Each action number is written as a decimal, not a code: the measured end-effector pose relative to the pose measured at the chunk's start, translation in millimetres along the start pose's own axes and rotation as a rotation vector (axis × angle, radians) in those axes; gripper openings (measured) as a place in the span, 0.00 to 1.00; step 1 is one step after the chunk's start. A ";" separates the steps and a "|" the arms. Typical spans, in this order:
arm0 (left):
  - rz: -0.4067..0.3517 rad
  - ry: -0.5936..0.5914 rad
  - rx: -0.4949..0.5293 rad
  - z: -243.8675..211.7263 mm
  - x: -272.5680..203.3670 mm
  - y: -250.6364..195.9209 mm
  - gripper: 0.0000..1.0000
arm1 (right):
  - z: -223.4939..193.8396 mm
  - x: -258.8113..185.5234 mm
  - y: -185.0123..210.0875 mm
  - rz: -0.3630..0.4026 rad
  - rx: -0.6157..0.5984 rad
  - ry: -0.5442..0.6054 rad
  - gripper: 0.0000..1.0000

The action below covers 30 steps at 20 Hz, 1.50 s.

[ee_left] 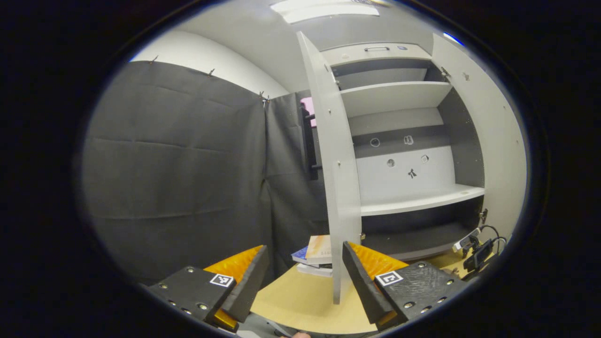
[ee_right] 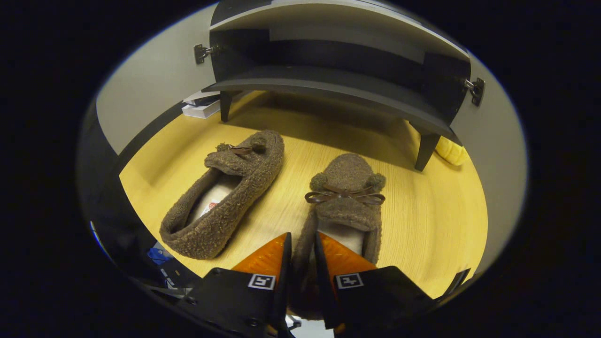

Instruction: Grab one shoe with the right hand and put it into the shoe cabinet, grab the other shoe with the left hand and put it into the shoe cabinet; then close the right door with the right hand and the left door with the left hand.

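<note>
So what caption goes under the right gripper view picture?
Right gripper pinching the side of one fuzzy brown shoe, its twin alongside, before the open cabinet.

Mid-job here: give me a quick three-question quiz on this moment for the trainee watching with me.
1. True or false: the right gripper has its fingers closed on the side wall of the right slipper.
2. Multiple choice: the left slipper is A) on the cabinet's lower shelf, B) lying on the wooden floor in front of the cabinet, C) held in the left gripper.
3. Fill in: in the left gripper view, the left gripper is ____ and holds nothing, facing the shoe cabinet with its left door swung open.

Key: 1 true; 2 B; 3 open.
</note>
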State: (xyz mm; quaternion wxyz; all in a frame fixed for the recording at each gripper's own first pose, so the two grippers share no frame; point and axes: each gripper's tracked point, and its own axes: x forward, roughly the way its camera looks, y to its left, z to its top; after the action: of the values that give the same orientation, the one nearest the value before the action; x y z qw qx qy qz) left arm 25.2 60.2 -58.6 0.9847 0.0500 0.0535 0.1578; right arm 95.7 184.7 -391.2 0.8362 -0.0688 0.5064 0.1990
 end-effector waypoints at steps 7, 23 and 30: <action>-0.028 -0.005 -0.002 3.2 -6.5 -11.8 0.93 | 5.6 -5.4 -7.4 -0.005 0.087 -0.011 0.00; -0.206 -0.054 -0.002 19.5 -9.4 -89.7 1.00 | 79.9 -109.5 -40.4 0.041 0.163 -0.253 0.02; -0.276 -0.064 -0.027 22.2 0.2 -118.1 1.00 | 123.0 -158.4 -47.8 0.038 0.144 -0.374 0.01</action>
State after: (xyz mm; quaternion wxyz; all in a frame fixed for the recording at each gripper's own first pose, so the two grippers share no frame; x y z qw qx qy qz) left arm 64.1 -53.2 -50.2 0.9989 0.0341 0.0262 0.0200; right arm 151.1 138.4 -198.1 0.9144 0.0392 0.3566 0.1874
